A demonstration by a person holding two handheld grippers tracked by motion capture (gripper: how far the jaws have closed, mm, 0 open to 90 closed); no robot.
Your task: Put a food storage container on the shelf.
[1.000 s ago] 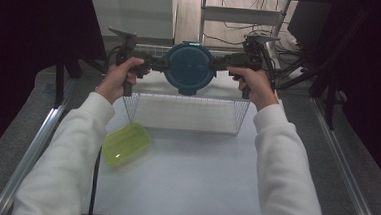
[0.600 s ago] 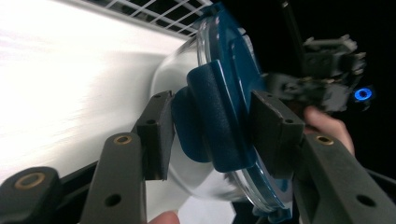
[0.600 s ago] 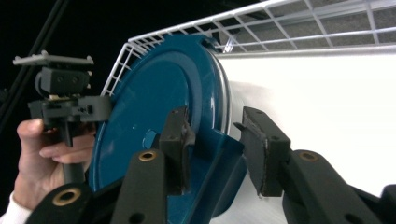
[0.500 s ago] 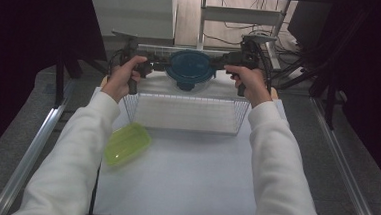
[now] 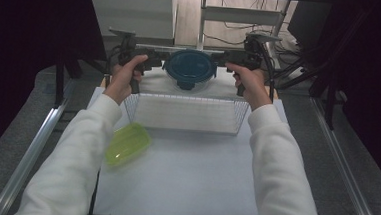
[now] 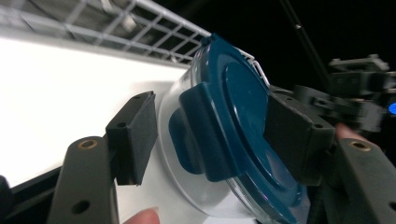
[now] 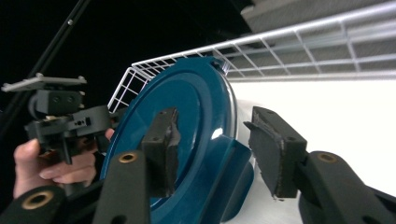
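A round clear container with a dark blue lid (image 5: 190, 69) sits at the far side of the white wire basket (image 5: 134, 108). My left gripper (image 5: 163, 62) flanks it on the left and my right gripper (image 5: 218, 64) on the right. Both pairs of jaws have just been opening, with the container's rim between them. In the left gripper view the left gripper (image 6: 212, 135) straddles the lid (image 6: 233, 116), one pad standing off the clear wall. In the right gripper view the right gripper (image 7: 219, 151) straddles the lid (image 7: 196, 102), its outer pad apart from it.
A lime-green oval box (image 5: 127, 143) lies on the white table (image 5: 184, 182) near my left sleeve. The basket's near wall stands between my forearms. Dark stands and cables crowd the far edge, and metal rails run along both sides.
The container's lid faced the camera a second ago and now lies flatter and lower between the grippers. Both hands have stayed where they were.
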